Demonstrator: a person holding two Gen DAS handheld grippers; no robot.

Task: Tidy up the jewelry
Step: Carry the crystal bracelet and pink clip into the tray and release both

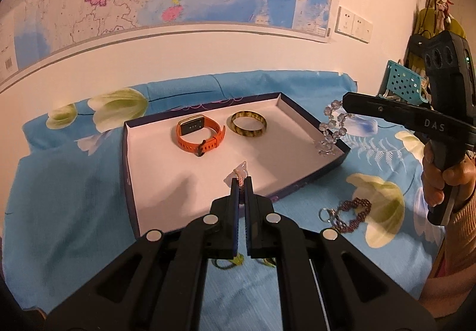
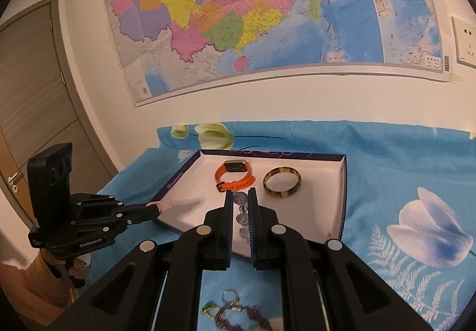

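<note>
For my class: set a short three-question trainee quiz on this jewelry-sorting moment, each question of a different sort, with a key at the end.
1. True or false: the orange watch and the mottled bangle both lie inside the box.
2. What hangs from the right gripper?
A. clear bead bracelet
B. silver fork
C. red ribbon
3. Fill in: the dark red beaded bracelet lies on the blue ___, outside the box.

Key
1. True.
2. A: the clear bead bracelet dangles over the box's right rim.
3. Floral cloth. The left gripper pinches a small pale piece.

Wall map (image 2: 253, 18), door (image 2: 32, 87), perhaps sockets (image 1: 354, 24)
</note>
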